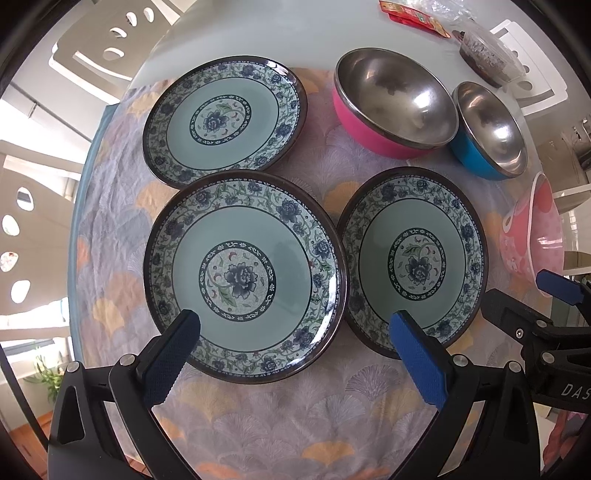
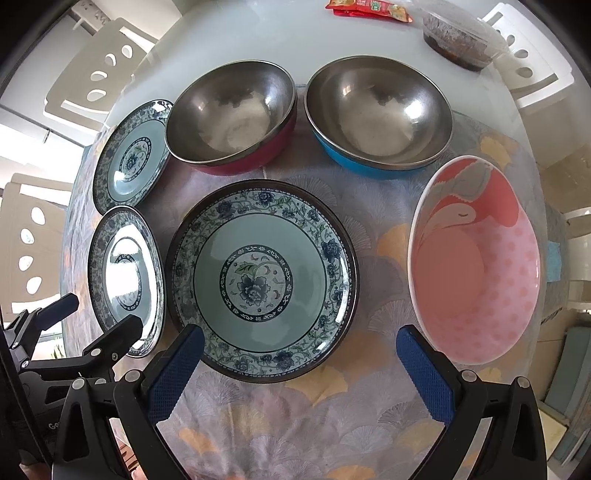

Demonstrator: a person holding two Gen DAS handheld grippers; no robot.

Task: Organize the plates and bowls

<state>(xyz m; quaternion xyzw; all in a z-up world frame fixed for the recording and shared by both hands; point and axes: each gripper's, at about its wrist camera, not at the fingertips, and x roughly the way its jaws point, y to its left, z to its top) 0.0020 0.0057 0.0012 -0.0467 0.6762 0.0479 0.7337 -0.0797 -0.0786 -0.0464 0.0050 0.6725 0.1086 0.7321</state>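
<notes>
Three teal floral plates lie flat on the table: a far left plate (image 1: 225, 116) (image 2: 129, 155), a near left plate (image 1: 243, 273) (image 2: 125, 280) and a right plate (image 1: 413, 262) (image 2: 262, 277). Behind them stand a pink steel bowl (image 1: 395, 103) (image 2: 232, 114) and a blue steel bowl (image 1: 487, 129) (image 2: 376, 114). A pink patterned bowl (image 2: 476, 258) (image 1: 535, 232) sits at the right. My left gripper (image 1: 295, 328) is open above the near edges of the near left and right plates. My right gripper (image 2: 299, 347) is open over the right plate's near edge. Both are empty.
A fan-patterned cloth (image 2: 295, 424) covers the round table. Red snack packets (image 2: 369, 7) and a lidded plastic food container (image 2: 461, 40) lie at the far edge. White chairs (image 2: 99, 77) stand around the table.
</notes>
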